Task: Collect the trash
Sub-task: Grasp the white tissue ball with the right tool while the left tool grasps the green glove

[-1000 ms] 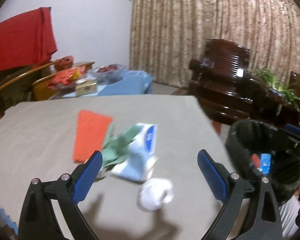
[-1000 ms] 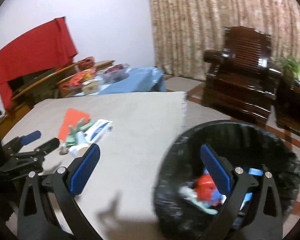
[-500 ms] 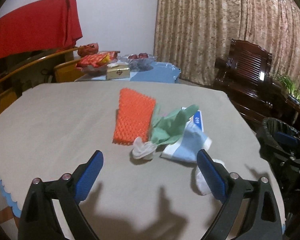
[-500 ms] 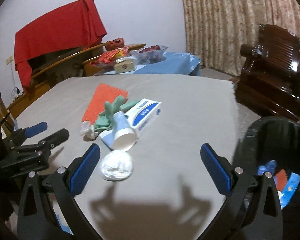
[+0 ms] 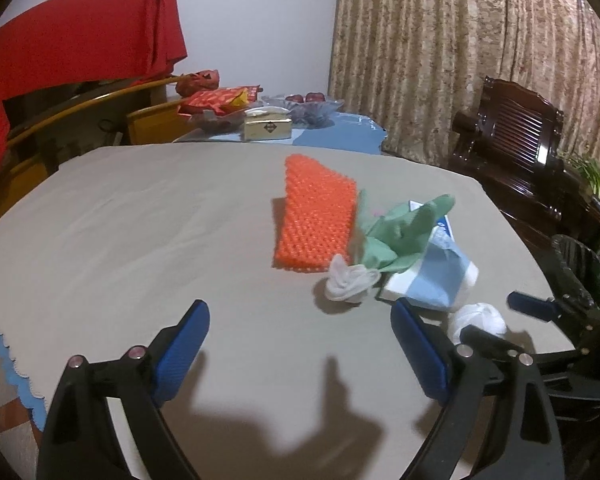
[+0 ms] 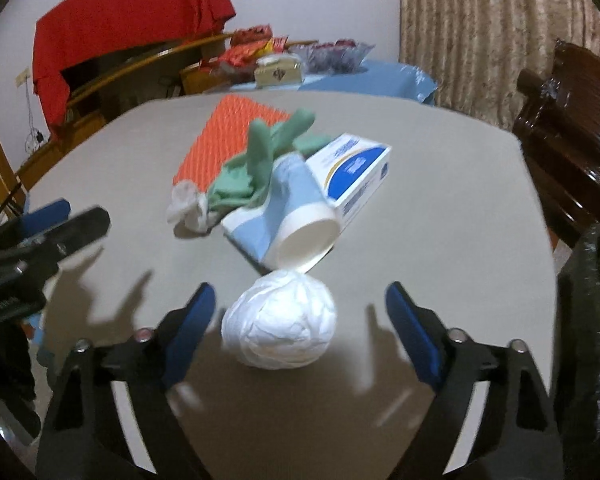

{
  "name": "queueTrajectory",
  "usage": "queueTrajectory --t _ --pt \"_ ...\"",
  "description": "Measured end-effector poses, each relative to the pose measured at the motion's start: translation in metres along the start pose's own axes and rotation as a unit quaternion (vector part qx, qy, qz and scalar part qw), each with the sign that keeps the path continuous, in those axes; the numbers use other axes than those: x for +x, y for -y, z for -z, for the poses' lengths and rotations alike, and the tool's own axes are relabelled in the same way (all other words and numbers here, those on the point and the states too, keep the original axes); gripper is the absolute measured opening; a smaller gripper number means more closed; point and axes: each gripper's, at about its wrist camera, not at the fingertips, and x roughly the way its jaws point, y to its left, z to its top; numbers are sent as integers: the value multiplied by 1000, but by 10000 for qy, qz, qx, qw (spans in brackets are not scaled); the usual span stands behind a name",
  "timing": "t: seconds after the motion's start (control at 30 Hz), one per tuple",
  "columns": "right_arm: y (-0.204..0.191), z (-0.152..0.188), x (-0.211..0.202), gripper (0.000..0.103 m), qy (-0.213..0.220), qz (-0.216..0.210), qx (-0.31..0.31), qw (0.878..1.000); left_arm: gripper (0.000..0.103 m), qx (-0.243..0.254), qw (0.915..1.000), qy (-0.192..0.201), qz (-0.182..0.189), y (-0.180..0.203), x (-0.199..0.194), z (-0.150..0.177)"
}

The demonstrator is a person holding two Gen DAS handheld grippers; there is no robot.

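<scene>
A pile of trash lies on the grey table (image 5: 140, 220): an orange mesh pad (image 5: 316, 216), a green glove (image 5: 404, 228), a small white wad (image 5: 348, 278), a blue-white paper cup (image 6: 300, 216) on its side, a white-blue box (image 6: 356, 172) and a crumpled white ball (image 6: 280, 328). My right gripper (image 6: 300, 336) is open with the white ball between its fingers, which stand apart from it. My left gripper (image 5: 300, 352) is open and empty, just short of the pile. The ball also shows in the left wrist view (image 5: 478, 318).
A black-lined trash bin (image 6: 592, 320) stands off the table's right edge. A dark wooden armchair (image 5: 512, 140) and curtains are behind. A second table with snacks and a box (image 5: 268, 128) stands at the back. A red cloth (image 5: 80, 48) hangs at the left.
My right gripper swung from over the bin to the table and closed in on the white ball. My left gripper turned left and drew back from the pile.
</scene>
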Motion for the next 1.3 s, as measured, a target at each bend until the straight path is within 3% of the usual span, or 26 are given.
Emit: queueTrajectory --t 0.1,0.2,0.33,0.97,1.07,1.17,1.3 --pt "-2 2 9 74 -172 -24 -17 9998 90 -46 10000 -13 2 -4 2 0" --pt "-3 3 14 52 -354 -192 -78 9992 90 -57 10000 -39 33 -4 5 -1" --pt "-2 4 11 42 -388 -369 -60 9985 90 -18 9999 -60 111 1 10 -3" --pt "47 -2 -24 41 -207 25 333 9992 82 124 9984 -365 418 22 68 -19" --pt "53 -3 -22 41 -199 75 394 9990 66 82 9968 -550 571 26 81 -21" --pt "56 -4 -19 41 -197 78 416 9989 42 22 9946 -661 796 27 86 -21" --pt "57 -4 -19 41 -178 65 433 9989 26 131 9950 -586 797 33 78 -18"
